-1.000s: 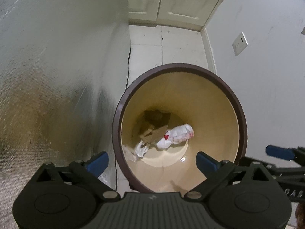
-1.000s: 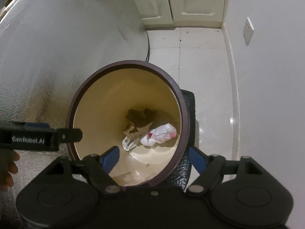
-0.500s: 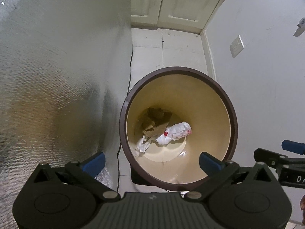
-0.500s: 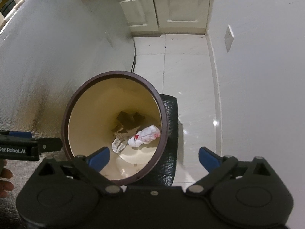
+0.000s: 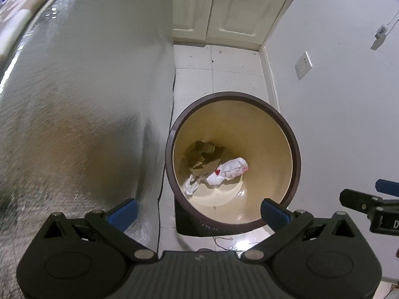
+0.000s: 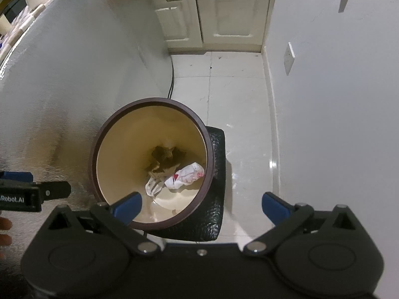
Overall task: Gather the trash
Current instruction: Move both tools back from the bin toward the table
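Down on the tiled floor (image 5: 232, 74), between the foil-covered panel (image 5: 74, 99) and the white wall (image 5: 336, 99), stands the round trash bin (image 5: 296, 154): brown rim, cream inside, dark textured outer side (image 6: 217, 174).

Bin contents, at the bottom:
- crumpled white wrapper with red print (image 5: 230, 168), toward the wall side
- torn brown cardboard pieces (image 5: 204, 154), toward the far side, touching the wrapper
- smaller white scrap (image 5: 190, 185), toward the panel side, just beside the cardboard

Left gripper (image 5: 198, 211): above the bin's near rim, pointing steeply down, jaws spread wide, nothing between the blue pads (image 5: 123, 211).

Right gripper (image 6: 202, 206): also above the bin, offset toward the wall side, so its left pad (image 6: 127, 206) sits over the bin's mouth and the other over bare floor. Jaws have just been opening, now fully spread and empty.

Each gripper shows at the edge of the other's view. Fingertips of the person's hand (image 6: 5, 231) visible at the left edge of the right wrist view.

Black cable (image 5: 172, 94) runs along the foot of the panel past the bin. Cream cabinet doors (image 5: 212, 12) at the far end of the floor, wall socket (image 5: 303, 64) on the white wall.
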`<state>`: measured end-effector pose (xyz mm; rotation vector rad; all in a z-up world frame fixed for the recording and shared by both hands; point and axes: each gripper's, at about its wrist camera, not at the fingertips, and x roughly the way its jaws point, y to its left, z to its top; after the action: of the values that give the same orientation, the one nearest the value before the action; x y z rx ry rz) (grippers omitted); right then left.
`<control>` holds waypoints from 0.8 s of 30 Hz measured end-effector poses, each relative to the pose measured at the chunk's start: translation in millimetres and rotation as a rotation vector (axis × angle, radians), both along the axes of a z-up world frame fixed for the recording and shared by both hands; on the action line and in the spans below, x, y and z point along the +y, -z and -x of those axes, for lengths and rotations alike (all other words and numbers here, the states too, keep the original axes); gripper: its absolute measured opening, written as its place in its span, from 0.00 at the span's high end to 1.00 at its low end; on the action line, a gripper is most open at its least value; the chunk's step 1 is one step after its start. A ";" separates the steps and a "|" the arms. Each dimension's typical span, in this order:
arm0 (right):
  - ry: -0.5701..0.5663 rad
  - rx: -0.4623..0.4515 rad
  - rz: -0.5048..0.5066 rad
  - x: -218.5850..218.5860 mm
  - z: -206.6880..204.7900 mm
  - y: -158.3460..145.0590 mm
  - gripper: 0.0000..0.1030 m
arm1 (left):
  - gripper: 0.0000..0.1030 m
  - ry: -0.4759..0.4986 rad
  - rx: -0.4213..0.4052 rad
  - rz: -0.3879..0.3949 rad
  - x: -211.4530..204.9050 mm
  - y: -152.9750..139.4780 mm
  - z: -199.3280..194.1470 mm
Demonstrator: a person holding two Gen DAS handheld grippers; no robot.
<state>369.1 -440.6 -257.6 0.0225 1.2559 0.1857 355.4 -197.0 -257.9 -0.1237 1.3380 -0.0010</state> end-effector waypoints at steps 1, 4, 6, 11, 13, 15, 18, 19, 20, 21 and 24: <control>0.003 0.001 0.000 -0.4 1.9 -2.2 0.00 | 0.00 -0.002 -0.001 -0.001 -0.1 -1.6 2.1; 0.009 -0.003 0.007 -0.7 9.6 -10.4 0.00 | 0.00 -0.005 -0.010 -0.001 1.6 -9.2 12.2; 0.016 -0.010 0.007 -2.4 15.4 -16.9 0.00 | 0.00 -0.007 -0.018 -0.002 2.3 -15.1 18.6; 0.032 -0.026 0.010 -7.4 31.8 -31.9 0.00 | 0.00 -0.013 -0.043 -0.002 2.7 -32.3 32.9; 0.038 -0.031 0.009 -9.6 37.3 -37.0 0.00 | 0.00 -0.012 -0.054 -0.004 2.0 -39.6 39.3; 0.039 -0.041 0.008 -11.8 44.1 -42.6 0.00 | 0.00 -0.007 -0.066 -0.005 0.7 -47.0 45.6; 0.044 -0.060 0.003 -14.6 54.1 -54.5 0.00 | 0.00 0.005 -0.092 -0.004 -1.7 -61.3 57.5; 0.046 -0.067 0.001 -15.5 57.8 -58.7 0.00 | 0.00 0.009 -0.101 -0.003 -3.3 -65.8 61.4; 0.047 -0.077 -0.003 -16.4 62.1 -64.0 0.00 | 0.00 0.013 -0.112 -0.003 -4.2 -70.8 65.0; 0.047 -0.084 -0.009 -17.2 65.9 -68.5 0.00 | 0.00 0.015 -0.124 -0.001 -4.6 -75.4 68.6; 0.048 -0.106 -0.019 -18.8 77.7 -83.0 0.00 | 0.00 0.011 -0.165 0.002 -5.0 -93.1 80.9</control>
<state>291.3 -459.5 -174.6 0.0588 1.1472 0.1556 274.5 -202.0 -164.8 -0.1154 1.1735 -0.0210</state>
